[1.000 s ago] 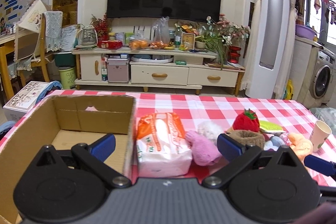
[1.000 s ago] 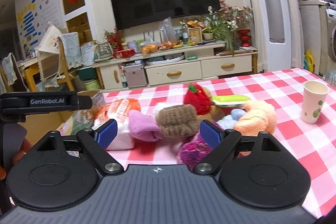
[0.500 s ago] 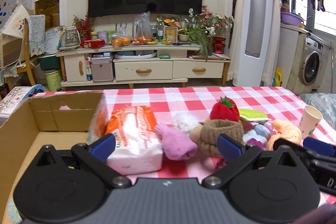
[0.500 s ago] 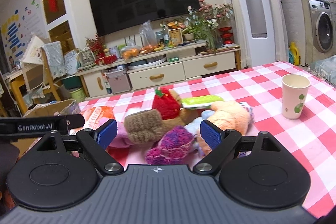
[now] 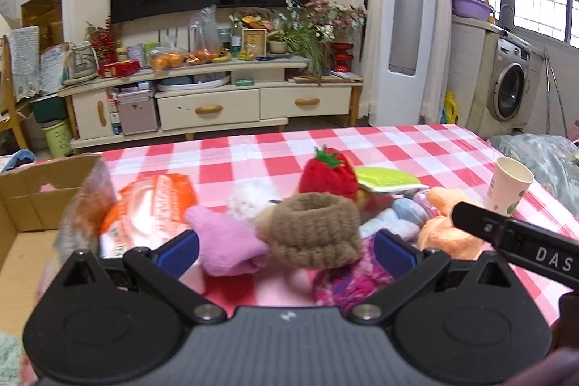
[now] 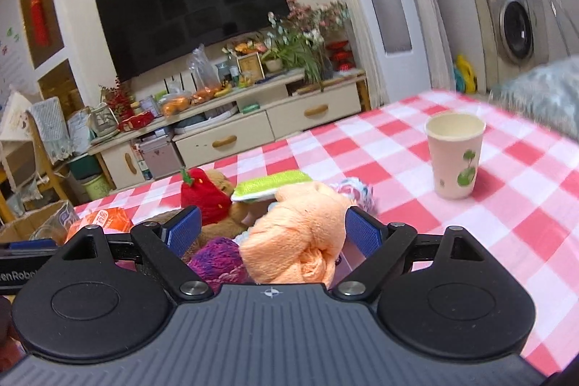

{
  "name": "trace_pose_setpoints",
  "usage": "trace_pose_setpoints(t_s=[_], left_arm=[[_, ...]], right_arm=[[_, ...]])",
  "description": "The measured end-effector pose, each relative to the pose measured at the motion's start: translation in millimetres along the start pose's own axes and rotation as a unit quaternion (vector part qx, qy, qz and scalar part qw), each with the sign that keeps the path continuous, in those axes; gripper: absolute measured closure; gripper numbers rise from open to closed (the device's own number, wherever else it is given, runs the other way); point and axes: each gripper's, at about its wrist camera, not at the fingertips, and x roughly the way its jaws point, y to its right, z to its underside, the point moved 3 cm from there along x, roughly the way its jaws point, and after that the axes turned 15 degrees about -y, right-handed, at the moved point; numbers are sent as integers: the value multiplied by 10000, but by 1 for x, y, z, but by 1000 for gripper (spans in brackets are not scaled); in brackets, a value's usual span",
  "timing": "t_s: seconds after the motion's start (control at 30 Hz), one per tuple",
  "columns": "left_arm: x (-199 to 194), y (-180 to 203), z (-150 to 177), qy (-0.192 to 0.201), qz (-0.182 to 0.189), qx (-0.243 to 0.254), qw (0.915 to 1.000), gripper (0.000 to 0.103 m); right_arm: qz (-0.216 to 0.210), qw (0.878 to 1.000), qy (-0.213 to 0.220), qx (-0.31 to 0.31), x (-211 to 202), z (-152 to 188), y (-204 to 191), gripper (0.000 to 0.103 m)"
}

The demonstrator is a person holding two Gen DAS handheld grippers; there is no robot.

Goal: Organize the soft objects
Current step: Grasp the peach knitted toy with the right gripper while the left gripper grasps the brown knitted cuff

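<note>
- The left gripper (image 5: pixel 286 250) has its jaws spread wide with nothing clamped; its blue pads flank a brown knitted cuff (image 5: pixel 315 234) and a pink plush piece (image 5: pixel 226 243), neither visibly touched.
- The brown knitted cuff sits at 12 o'clock from the left gripper, its round opening facing up and slightly toward the far table edge.
- The pink plush piece lies with its long axis running from 10 o'clock to 4 o'clock, narrow end toward the tissue pack (image 5: pixel 152 201).
- The tissue pack, orange and white, lies flat at 10 o'clock, long axis pointing away toward the TV stand, just beside the cardboard box (image 5: pixel 32 198); the box stands open-topped at 9 o'clock.
- A red strawberry plush (image 5: pixel 329 174) stands upright behind the cuff, green leaves on top; a green flat sponge (image 5: pixel 385 178) lies at its 3 o'clock, long axis left to right.
- The right gripper (image 6: pixel 272 228) is also spread wide, holding nothing; an orange plush toy (image 6: pixel 300 234) fills the gap between its pads, contact unclear.
- The orange plush toy is bunched, with no clear long axis; a purple knitted item (image 6: pixel 217 257) lies touching it at 8 o'clock.
- A paper cup (image 6: pixel 454 154) stands upright at 2 o'clock from the right gripper, well apart from the pile, on the red checked tablecloth (image 6: pixel 506 205).
</note>
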Motion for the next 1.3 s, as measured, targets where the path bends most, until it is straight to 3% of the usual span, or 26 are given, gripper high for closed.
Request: trace_pose_setpoints(t_s=[0.27, 0.57, 0.83, 1.0, 1.13, 1.3], left_arm=[[32, 12, -13, -237, 48, -160, 9996, 1], [61, 7, -20, -531, 41, -417, 9977, 3], [71, 5, -22, -710, 92, -505, 9962, 26], [74, 0, -21, -842, 165, -624, 9944, 42], [78, -9, -19, -1042, 314, -880, 9902, 63], [72, -13, -18, -1004, 384, -951, 9896, 67]], right_arm=[[-690, 9925, -558, 846, 19, -5, 28, 0], [-806, 9844, -970, 1230, 37, -6, 42, 0], [-582, 9860, -1025, 1179, 31, -6, 37, 0], [-450, 9885, -1014, 1027, 33, -7, 37, 21], [-464, 9882, -998, 1067, 34, -8, 39, 24], [-526, 9887, -955, 1026, 32, -9, 35, 27]])
